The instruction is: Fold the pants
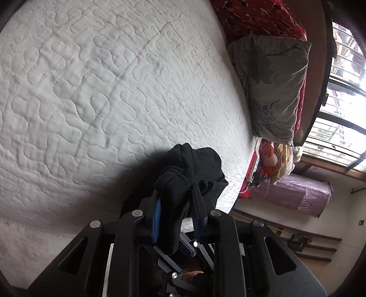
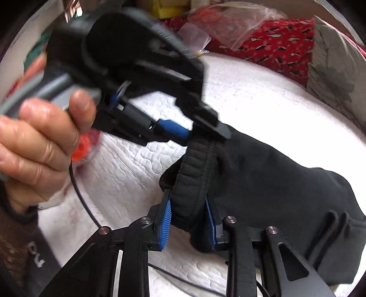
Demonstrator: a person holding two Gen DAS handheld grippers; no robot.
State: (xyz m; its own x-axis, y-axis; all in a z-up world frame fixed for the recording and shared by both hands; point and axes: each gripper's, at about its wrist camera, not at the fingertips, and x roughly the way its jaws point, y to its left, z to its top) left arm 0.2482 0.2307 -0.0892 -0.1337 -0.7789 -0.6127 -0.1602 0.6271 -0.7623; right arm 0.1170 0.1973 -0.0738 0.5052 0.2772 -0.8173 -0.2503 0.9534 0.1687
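The black pants [image 2: 263, 173] hang above the white quilted bed [image 2: 251, 96], held at the ribbed waistband [image 2: 196, 173]. My right gripper [image 2: 188, 205] is shut on the lower part of the waistband, blue pads on both sides. My left gripper [image 2: 201, 132] comes in from the upper left of the right wrist view, held by a hand [image 2: 39, 146], and is shut on the waistband's upper end. In the left wrist view my left gripper [image 1: 177, 201] holds a bunch of the black pants [image 1: 189, 173] above the bed [image 1: 103, 91].
A grey flowered pillow [image 1: 274, 84] and a red patterned blanket [image 1: 256, 16] lie at the bed's head. A window [image 1: 343, 80] and a purple-covered bench [image 1: 297, 192] are beyond the bed. A clear plastic bag [image 2: 233, 20] lies on the red blanket [image 2: 279, 43]. A black cable [image 2: 80, 194] runs over the bed.
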